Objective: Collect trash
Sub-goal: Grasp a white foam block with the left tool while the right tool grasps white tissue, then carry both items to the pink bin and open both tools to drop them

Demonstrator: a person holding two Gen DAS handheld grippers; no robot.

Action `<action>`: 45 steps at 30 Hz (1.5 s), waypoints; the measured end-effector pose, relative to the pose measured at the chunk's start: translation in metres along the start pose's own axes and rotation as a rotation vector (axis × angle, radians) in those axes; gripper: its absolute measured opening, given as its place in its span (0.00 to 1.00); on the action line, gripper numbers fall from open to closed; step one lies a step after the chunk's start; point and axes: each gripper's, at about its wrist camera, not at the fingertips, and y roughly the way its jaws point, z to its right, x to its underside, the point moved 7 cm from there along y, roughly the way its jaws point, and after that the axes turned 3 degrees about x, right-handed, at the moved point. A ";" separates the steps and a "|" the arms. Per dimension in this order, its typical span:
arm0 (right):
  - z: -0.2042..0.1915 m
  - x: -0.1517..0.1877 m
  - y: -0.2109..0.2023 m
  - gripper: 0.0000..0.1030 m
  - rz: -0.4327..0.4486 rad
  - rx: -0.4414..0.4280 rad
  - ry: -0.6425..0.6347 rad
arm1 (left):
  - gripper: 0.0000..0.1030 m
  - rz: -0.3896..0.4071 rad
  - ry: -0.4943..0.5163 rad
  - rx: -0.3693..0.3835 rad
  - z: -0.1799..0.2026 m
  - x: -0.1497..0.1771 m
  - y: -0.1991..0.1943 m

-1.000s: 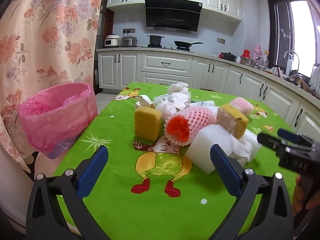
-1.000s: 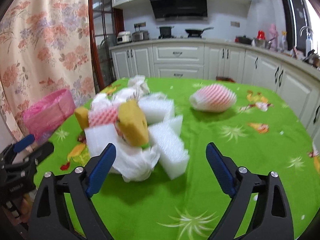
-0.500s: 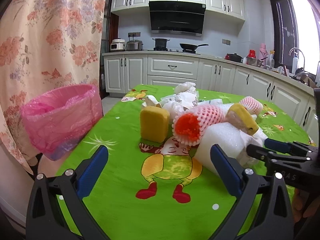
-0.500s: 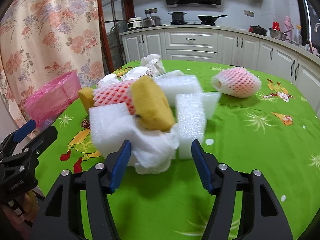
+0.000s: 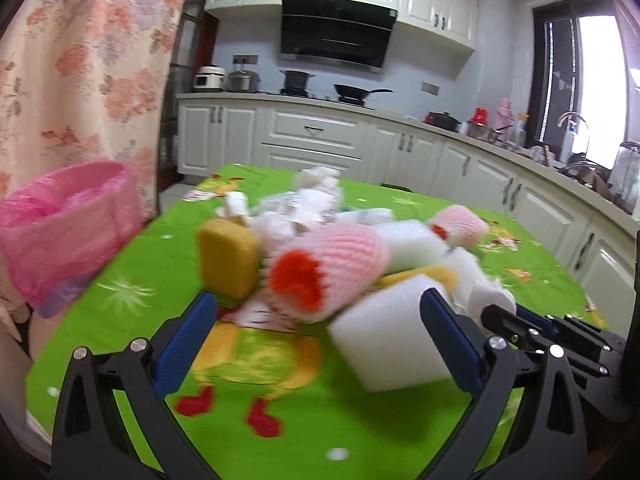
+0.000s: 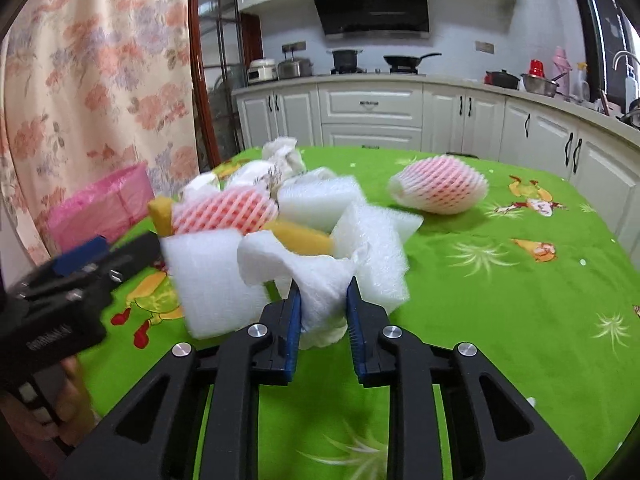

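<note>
Green cartoon-print tabletop. Floral curtain on left. White kitchen cabinets at back w/ black range hood above; frying pan & pot on stove, rice cooker nearby.

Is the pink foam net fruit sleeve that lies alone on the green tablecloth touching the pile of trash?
No, the pink foam net fruit sleeve lies apart, with bare green tablecloth between.

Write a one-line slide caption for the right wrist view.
Right gripper closing on crumpled white tissue at the trash pile's near edge on the green tablecloth.
</note>
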 end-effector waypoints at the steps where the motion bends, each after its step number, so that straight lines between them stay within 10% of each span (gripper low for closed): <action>1: 0.002 -0.001 -0.005 0.22 0.015 0.001 -0.006 | 0.95 -0.003 0.007 0.008 0.007 0.000 0.001; 12: 0.046 0.005 -0.030 0.22 0.056 0.045 0.083 | 0.95 -0.084 0.062 -0.002 0.042 0.023 0.031; 18: 0.038 0.007 -0.026 0.22 0.055 0.019 0.071 | 0.66 -0.110 0.041 0.022 0.035 0.026 0.041; 24: 0.026 0.008 -0.026 0.22 0.054 -0.001 0.061 | 0.62 -0.084 0.040 0.037 0.029 0.028 0.031; 45: -0.111 -0.030 -0.042 0.22 0.117 -0.195 -0.164 | 0.62 0.113 0.002 -0.080 -0.076 -0.004 -0.106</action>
